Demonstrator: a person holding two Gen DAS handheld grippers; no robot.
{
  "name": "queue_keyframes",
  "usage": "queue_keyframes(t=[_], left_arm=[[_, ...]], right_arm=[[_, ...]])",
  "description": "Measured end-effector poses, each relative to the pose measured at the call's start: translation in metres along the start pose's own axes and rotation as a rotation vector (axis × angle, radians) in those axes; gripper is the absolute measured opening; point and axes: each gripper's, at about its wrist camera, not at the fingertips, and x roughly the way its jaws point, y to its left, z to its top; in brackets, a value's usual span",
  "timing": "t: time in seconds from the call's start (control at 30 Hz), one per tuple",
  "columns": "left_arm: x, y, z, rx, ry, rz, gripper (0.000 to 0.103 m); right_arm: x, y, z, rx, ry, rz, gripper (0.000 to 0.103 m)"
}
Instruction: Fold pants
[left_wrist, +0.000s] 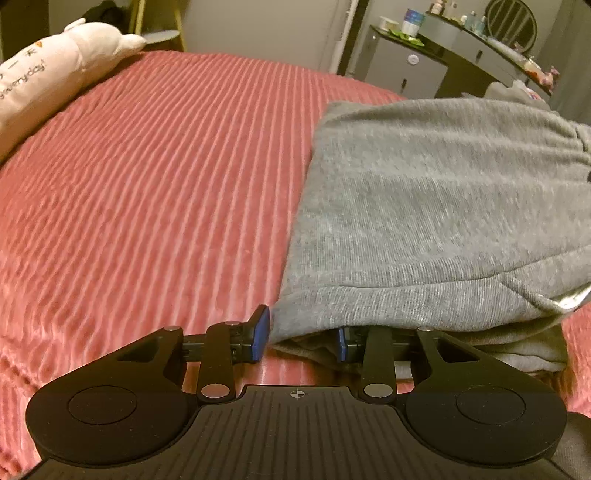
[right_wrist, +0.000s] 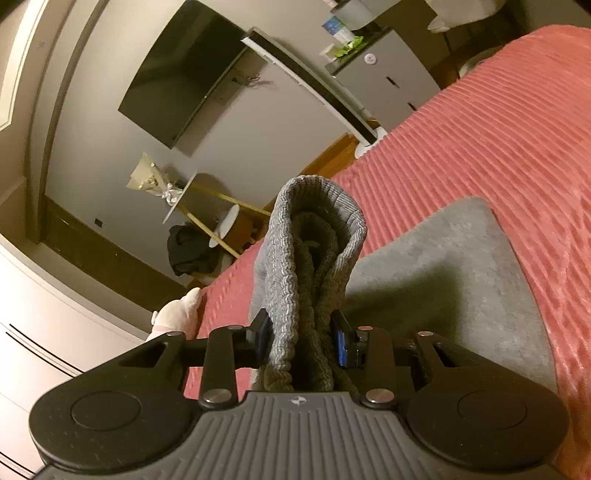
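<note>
Grey knit pants (left_wrist: 436, 199) lie folded on the pink ribbed bedspread (left_wrist: 147, 192), on the right side of the left wrist view. My left gripper (left_wrist: 301, 336) is at their near left corner. Its left pad (left_wrist: 261, 328) sits against the fold's edge, and the right pad is tucked under the top layer, so the corner is pinched between them. In the right wrist view my right gripper (right_wrist: 301, 343) is shut on a bunched ribbed end of the pants (right_wrist: 314, 236). That end stands up from between the pads, while the remaining cloth (right_wrist: 443, 280) lies flat on the bed.
A cream plush pillow (left_wrist: 48, 70) lies at the bed's far left. Beyond the bed's far edge stand a grey dresser (left_wrist: 417, 66) with bottles on it and a round mirror. The right wrist view also takes in a wall television (right_wrist: 184, 77) and a small side table (right_wrist: 181, 206).
</note>
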Motion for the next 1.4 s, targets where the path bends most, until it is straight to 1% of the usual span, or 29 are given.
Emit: queue_keyframes(t=[0.17,0.4,0.6,0.7,0.8,0.87,0.9,0.93,1.0,1.07,1.13,1.2,1.23,1.27,1.3,1.33,1.4], left_arm=[[-0.008,-0.011,-0.005,0.024,0.001,0.017,0.040],[-0.007,-0.010,-0.001,0.020,0.006,-0.001,0.042],[-0.001,-0.007,0.001,0.012,0.021,0.013,0.044],[0.003,-0.008,0.002,0.013,0.037,0.023,0.048],[0.004,-0.008,0.002,0.020,0.045,0.023,0.053],[0.005,-0.010,0.002,0.028,0.051,0.025,0.053],[0.007,-0.010,0.002,0.032,0.056,0.027,0.054],[0.008,-0.010,0.003,0.034,0.061,0.028,0.054],[0.010,-0.011,0.003,0.036,0.068,0.028,0.055],[0.012,-0.010,0.004,0.036,0.078,0.024,0.057],[0.014,-0.011,0.004,0.038,0.085,0.023,0.059],[0.016,-0.013,0.004,0.038,0.088,0.030,0.062],[0.016,-0.013,0.005,0.036,0.088,0.036,0.064],[0.016,-0.013,0.005,0.036,0.086,0.039,0.064],[0.015,-0.013,0.004,0.036,0.084,0.037,0.064],[0.015,-0.013,0.004,0.039,0.083,0.033,0.065],[0.014,-0.014,0.003,0.054,0.087,0.028,0.067]], right_arm=[[0.006,-0.013,-0.003,-0.015,0.005,-0.058,0.033],[0.016,-0.034,-0.009,-0.031,0.016,-0.153,0.033],[0.017,-0.046,-0.014,-0.005,0.021,-0.143,0.033],[0.022,-0.054,-0.017,0.011,0.040,-0.147,0.034],[0.029,-0.070,-0.021,0.062,0.059,-0.170,0.037],[0.032,-0.082,-0.023,0.101,0.064,-0.176,0.038],[0.033,-0.088,-0.025,0.120,0.066,-0.168,0.042],[0.034,-0.094,-0.026,0.145,0.072,-0.159,0.051],[0.036,-0.103,-0.027,0.192,0.091,-0.150,0.062],[0.039,-0.111,-0.028,0.224,0.112,-0.109,0.071],[0.044,-0.115,-0.030,0.241,0.141,-0.049,0.085],[0.052,-0.114,-0.031,0.233,0.169,-0.016,0.087],[0.056,-0.110,-0.032,0.214,0.182,-0.017,0.086],[0.059,-0.106,-0.034,0.189,0.185,-0.029,0.081],[0.060,-0.099,-0.035,0.152,0.185,-0.053,0.050],[0.061,-0.092,-0.036,0.106,0.187,-0.096,0.036],[0.059,-0.082,-0.037,0.076,0.178,-0.094,0.036]])
